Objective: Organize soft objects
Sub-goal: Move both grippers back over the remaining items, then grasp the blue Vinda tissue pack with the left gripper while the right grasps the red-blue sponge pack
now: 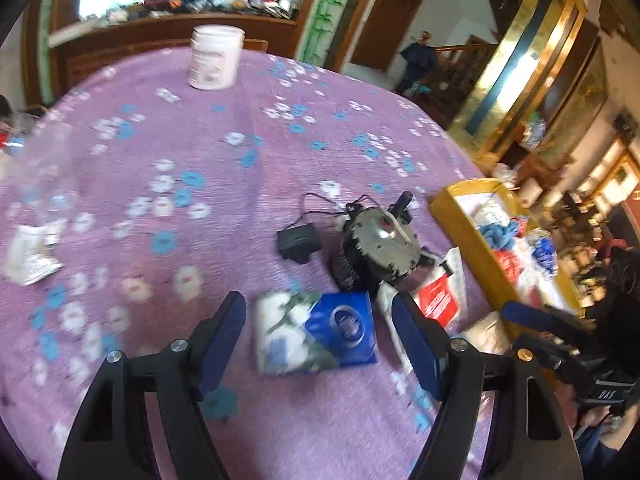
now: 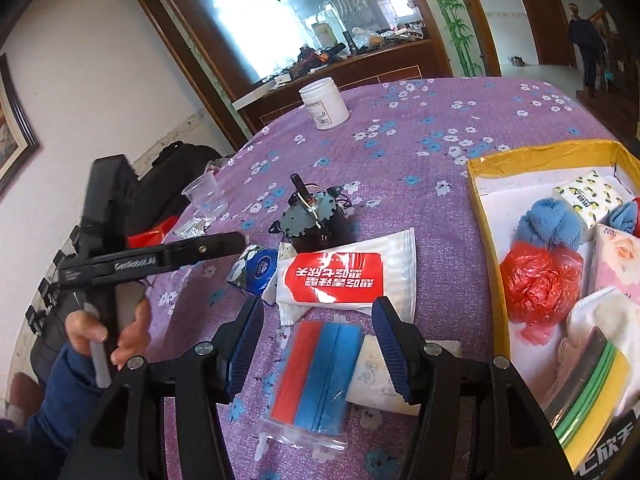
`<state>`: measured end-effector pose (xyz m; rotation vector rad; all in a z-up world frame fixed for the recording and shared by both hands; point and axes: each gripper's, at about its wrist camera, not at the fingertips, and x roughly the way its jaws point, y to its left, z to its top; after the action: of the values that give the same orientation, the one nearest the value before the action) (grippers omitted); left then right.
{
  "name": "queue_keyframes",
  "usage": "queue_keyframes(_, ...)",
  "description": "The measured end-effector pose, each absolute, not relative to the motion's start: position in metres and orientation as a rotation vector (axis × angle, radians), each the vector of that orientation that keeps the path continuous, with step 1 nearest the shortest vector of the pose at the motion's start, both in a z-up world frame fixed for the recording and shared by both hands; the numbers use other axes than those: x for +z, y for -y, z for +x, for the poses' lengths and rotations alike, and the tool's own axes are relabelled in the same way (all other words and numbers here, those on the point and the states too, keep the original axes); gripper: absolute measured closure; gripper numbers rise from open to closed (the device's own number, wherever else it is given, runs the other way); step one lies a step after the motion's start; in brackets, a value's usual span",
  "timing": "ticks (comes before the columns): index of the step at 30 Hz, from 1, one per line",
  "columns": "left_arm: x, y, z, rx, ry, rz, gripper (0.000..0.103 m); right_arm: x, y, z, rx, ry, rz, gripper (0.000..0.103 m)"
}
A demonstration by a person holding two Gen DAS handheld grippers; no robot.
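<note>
On the purple flowered tablecloth [image 1: 240, 184], near its front edge, the left gripper [image 1: 320, 320] hangs with its jaws apart and nothing pressed between them. A blue and white tissue pack [image 1: 316, 332] lies flat on the cloth in the gap between the two fingers, closer to the right-hand finger, touching neither as far as can be told. Just beyond it stands a small grey motor [image 1: 380, 248] with a black box [image 1: 298, 242] wired to it. To the right of the pack lies a white packet with a red label [image 1: 438, 300], and past that, at the right edge of the table, a yellow tray [image 1: 460, 216] holding soft things. A white jar [image 1: 216, 58] stands at the far edge; a crumpled white wrapper [image 1: 30, 254] lies toward the left edge.

The right gripper [image 2: 318, 344] is also spread wide, with no grip on anything. Between its fingers, flat on the cloth, lies a clear pouch with red and blue blocks [image 2: 316, 376], clear of both pads. A white sachet [image 2: 376, 376] is tucked under the right finger. Inside the tray, a blue cloth [image 2: 548, 224] touches a red plastic bag [image 2: 540, 280]; white socks [image 2: 600, 320] lie nearer the front.
</note>
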<state>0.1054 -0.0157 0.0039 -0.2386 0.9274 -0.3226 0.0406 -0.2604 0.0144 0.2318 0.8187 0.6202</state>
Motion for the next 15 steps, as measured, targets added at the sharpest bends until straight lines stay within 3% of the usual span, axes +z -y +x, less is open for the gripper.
queue_keyframes(7,-0.023,0.029,0.113,-0.367,-1.026,-0.207,0.029,0.016,0.260,0.045,0.640,-0.845,0.244,0.039)
queue_keyframes(15,-0.022,0.061,0.030,-0.453,-1.025,0.018,0.021,0.010,0.243,0.039,0.660,-0.890,0.160,0.034)
